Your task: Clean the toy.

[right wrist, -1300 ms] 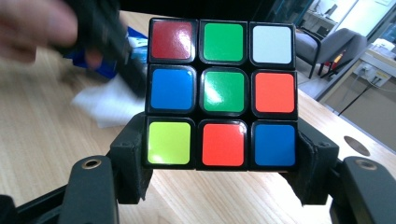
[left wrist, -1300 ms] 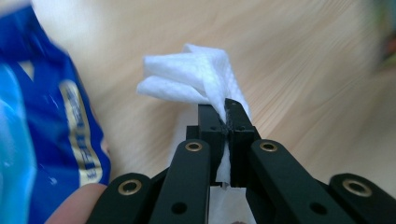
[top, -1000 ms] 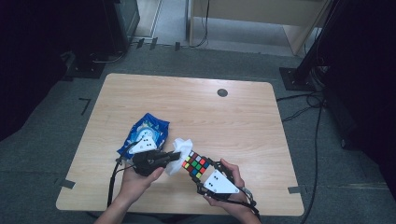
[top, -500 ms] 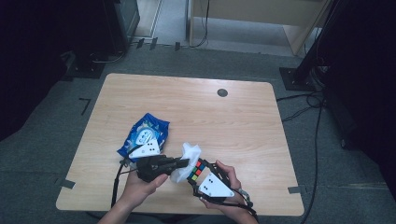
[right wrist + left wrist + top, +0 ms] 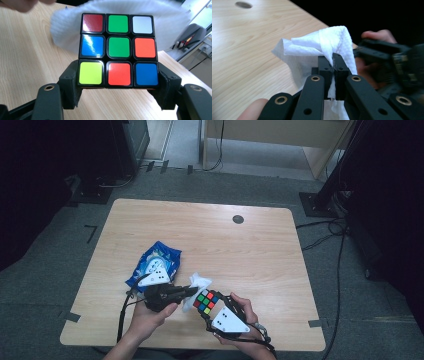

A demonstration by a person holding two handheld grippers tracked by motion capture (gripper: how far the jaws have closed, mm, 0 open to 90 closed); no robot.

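A scrambled puzzle cube (image 5: pixel 205 301) (image 5: pixel 118 50) is clamped between the jaws of my right gripper (image 5: pixel 207 306) (image 5: pixel 117 80), held a little above the table's near edge. My left gripper (image 5: pixel 189 291) (image 5: pixel 331 67) is shut on a crumpled white tissue (image 5: pixel 196 286) (image 5: pixel 322 47), which lies against the cube's far left side. In the right gripper view the tissue (image 5: pixel 67 27) spreads blurred behind the cube. The right hand and its gripper show dark and blurred at the right of the left gripper view.
A blue wet-wipe packet (image 5: pixel 156 265) lies on the wooden table (image 5: pixel 240 250) just left of and beyond the left gripper. A small dark round hole (image 5: pixel 238 219) sits near the table's far edge. Cables and furniture legs stand on the grey floor around.
The cube and right gripper have shifted slightly nearer and left. The tissue in the left gripper has moved along the cube's far side.
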